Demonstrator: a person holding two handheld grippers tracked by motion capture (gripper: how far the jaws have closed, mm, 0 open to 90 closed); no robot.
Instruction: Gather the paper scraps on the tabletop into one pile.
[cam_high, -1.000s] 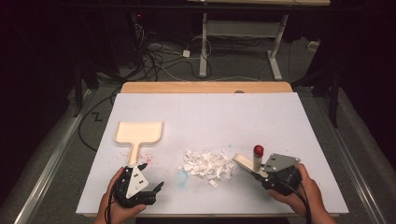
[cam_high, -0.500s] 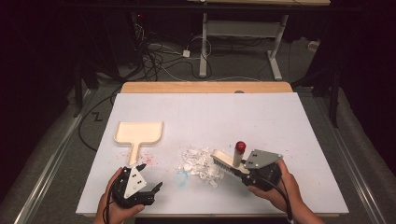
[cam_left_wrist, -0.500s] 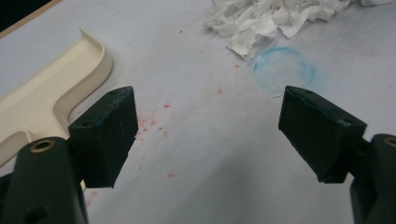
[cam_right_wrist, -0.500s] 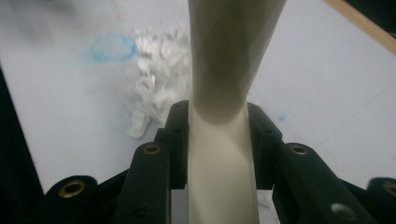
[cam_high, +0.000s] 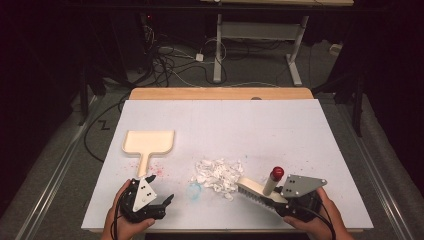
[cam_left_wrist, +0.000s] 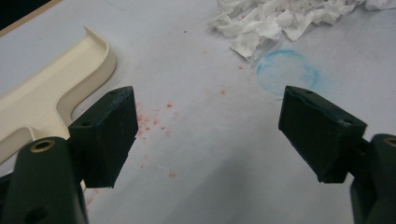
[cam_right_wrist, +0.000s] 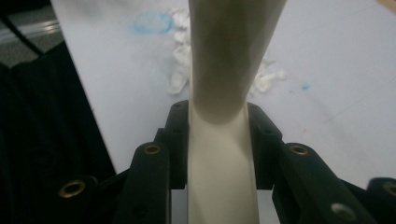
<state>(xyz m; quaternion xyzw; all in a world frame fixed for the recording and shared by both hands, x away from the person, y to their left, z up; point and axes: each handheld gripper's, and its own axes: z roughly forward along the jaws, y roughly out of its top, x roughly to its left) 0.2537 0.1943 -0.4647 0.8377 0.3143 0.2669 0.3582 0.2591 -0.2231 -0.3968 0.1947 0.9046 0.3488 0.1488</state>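
We log the white table (cam_high: 310, 130) from the high view. A cream dustpan (cam_high: 149, 142) lies left of centre, its handle pointing toward the lower edge of the frame. A pile of torn white paper scraps (cam_high: 217, 174) sits at centre-low, with a faint blue ring mark (cam_high: 194, 190) just to its lower left and red specks (cam_high: 159, 171) beside the dustpan handle.

The left gripper (cam_high: 162, 202) is at the lower left of the high view, held in the person's left hand (cam_high: 122, 220). In the left gripper view its jaws stand wide apart over bare table, nothing between them; the dustpan (cam_left_wrist: 51, 84) is at the left edge there, the scraps (cam_left_wrist: 285, 21) at the top.

The right gripper (cam_high: 280, 202) is at the lower right, clamped on the cream handle of a hand brush (cam_high: 257, 191) with a red-tipped knob. The bristle end touches the right edge of the paper pile. In the right gripper view, the brush handle (cam_right_wrist: 224, 154) sits pinched between both jaws.
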